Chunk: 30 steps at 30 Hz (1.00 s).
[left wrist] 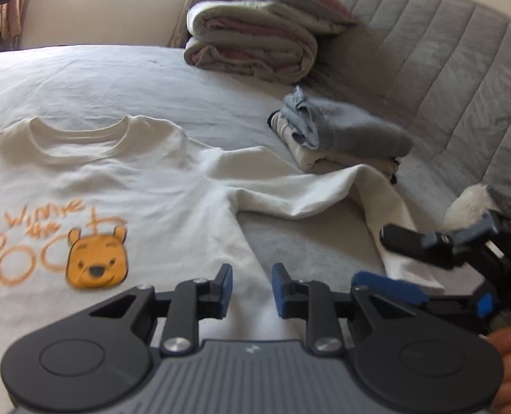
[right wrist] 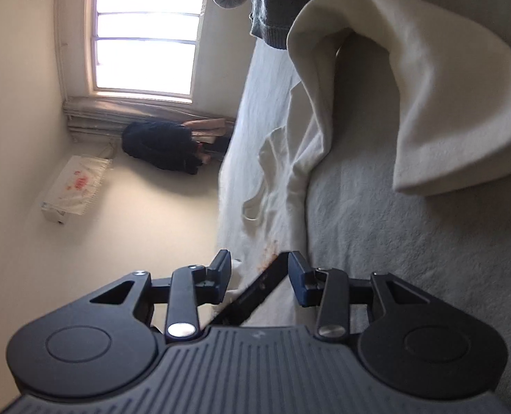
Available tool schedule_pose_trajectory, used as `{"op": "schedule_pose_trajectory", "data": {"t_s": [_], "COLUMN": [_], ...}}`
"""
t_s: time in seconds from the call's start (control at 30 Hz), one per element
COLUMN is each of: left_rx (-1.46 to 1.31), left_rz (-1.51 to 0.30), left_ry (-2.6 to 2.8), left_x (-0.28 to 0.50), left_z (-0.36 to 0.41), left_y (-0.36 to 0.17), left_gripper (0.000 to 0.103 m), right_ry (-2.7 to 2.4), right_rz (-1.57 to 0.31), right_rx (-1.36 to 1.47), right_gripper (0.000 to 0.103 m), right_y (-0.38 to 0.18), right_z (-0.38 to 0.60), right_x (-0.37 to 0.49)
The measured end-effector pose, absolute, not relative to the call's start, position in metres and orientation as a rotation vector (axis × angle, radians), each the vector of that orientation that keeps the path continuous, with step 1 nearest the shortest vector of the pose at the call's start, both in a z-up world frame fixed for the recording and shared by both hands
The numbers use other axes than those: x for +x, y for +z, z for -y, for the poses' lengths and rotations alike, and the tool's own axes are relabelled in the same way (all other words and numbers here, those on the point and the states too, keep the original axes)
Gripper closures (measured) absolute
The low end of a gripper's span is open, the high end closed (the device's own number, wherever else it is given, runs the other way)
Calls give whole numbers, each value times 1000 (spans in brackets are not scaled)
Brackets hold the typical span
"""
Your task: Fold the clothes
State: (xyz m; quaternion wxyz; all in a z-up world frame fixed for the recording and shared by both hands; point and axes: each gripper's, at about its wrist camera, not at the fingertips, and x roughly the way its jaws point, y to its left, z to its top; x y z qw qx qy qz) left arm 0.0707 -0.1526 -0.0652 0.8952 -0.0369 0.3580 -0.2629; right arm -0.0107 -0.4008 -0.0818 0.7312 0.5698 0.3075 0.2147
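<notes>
A cream T-shirt (left wrist: pixel 145 186) with an orange bear print lies front-up on a grey bed (left wrist: pixel 117 76), collar toward twelve o'clock in the left wrist view. The left gripper (left wrist: pixel 252 291) hovers over the shirt's side edge near the hem, jaws parted with nothing between them, so it is released. The shirt's body fills the nine to eleven o'clock side of this gripper. Its sleeve (left wrist: pixel 310 189) stretches away toward two o'clock, long axis running from the shoulder out to the cuff, which drapes down at about three o'clock. The right gripper (left wrist: pixel 393 262) shows at three o'clock, just beside that cuff, and is the nearer one to the sleeve. In the right wrist view, which is rolled on its side, the right gripper (right wrist: pixel 259 276) also stands parted and empty, with the sleeve's raised fold at one o'clock. A stack of folded clothes (left wrist: pixel 341 138) sits at one o'clock, beyond the sleeve. Judging from this, folding the sleeve inward comes next.
</notes>
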Motion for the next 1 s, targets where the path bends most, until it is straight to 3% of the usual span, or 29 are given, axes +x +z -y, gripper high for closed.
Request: {"op": "schedule_pose_trajectory", "data": {"t_s": [0.33, 0.4, 0.43, 0.5, 0.77, 1.0], "left_rx": [-90, -68, -73, -96, -954, -1103], "left_rz": [-874, -896, -905, -924, -978, -959], "left_ry": [-442, -428, -429, -438, -539, -584], "left_x": [123, 129, 131, 136, 151, 146], "left_z": [170, 176, 175, 171, 74, 72], "left_y": [-67, -65, -65, -65, -128, -140], "left_gripper": [80, 86, 97, 97, 98, 98], "right_ry": [465, 461, 460, 457, 468, 538], "right_rz": [-827, -834, -835, -837, -829, -827], "right_rx": [984, 967, 961, 962, 988, 969], "right_gripper": [61, 61, 61, 61, 63, 65], "right_y": [-74, -73, -72, -72, -83, -88], "right_z": [352, 350, 349, 355, 368, 358], "right_x": [-7, -5, -4, -5, -10, -10]}}
